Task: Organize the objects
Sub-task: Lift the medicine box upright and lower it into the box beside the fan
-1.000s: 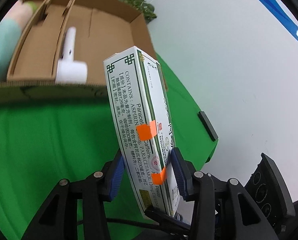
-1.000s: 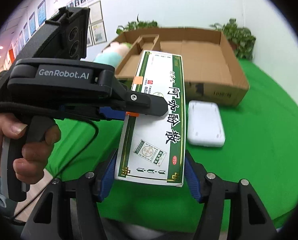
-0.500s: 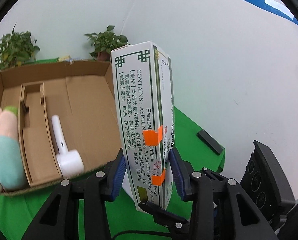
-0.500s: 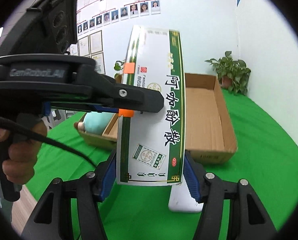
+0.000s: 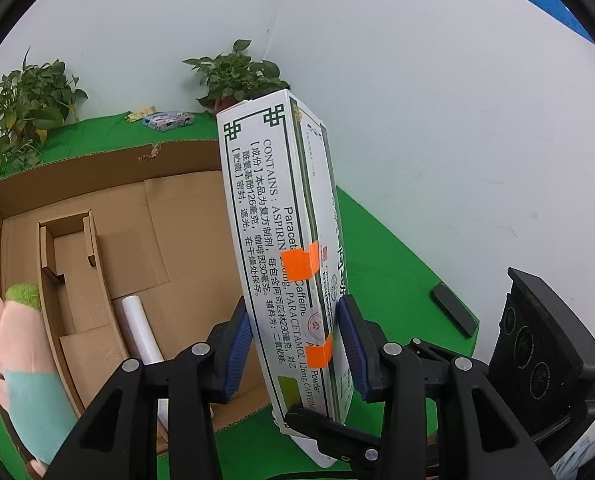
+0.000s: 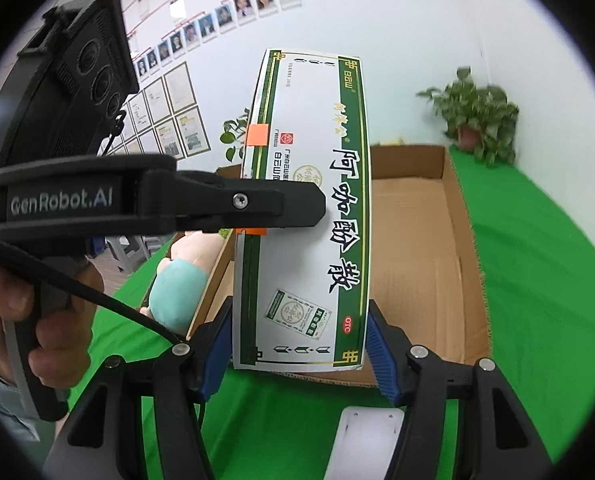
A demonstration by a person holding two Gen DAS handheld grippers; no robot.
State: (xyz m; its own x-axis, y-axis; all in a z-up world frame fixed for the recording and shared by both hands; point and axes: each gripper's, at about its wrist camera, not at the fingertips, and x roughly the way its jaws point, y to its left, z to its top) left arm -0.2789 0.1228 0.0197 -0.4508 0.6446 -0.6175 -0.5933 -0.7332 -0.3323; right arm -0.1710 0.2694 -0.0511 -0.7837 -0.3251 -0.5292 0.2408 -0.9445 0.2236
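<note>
A tall white and green medicine box (image 5: pixel 281 248) with orange tape is held upright above the green table, in front of an open cardboard box (image 5: pixel 145 216). My left gripper (image 5: pixel 295 346) is shut on its narrow sides. My right gripper (image 6: pixel 299 344) is shut on its wide face (image 6: pixel 309 208) near the bottom edge. The left gripper's black finger (image 6: pixel 233 204) crosses the medicine box in the right wrist view. The cardboard box (image 6: pixel 421 248) holds a white tube-shaped object (image 5: pixel 139 328) and a pink and teal plush toy (image 5: pixel 17 344).
A flat white device (image 6: pixel 361 440) lies on the green cloth under my right gripper. A black phone (image 5: pixel 455 310) lies near the table's right edge. Potted plants (image 5: pixel 233 76) and a small packet (image 5: pixel 169 120) stand behind the cardboard box by the white wall.
Both grippers have lifted the medicine box and tipped it from leaning to nearly upright, and the cardboard box now sits lower in both views. The grips have not changed.
</note>
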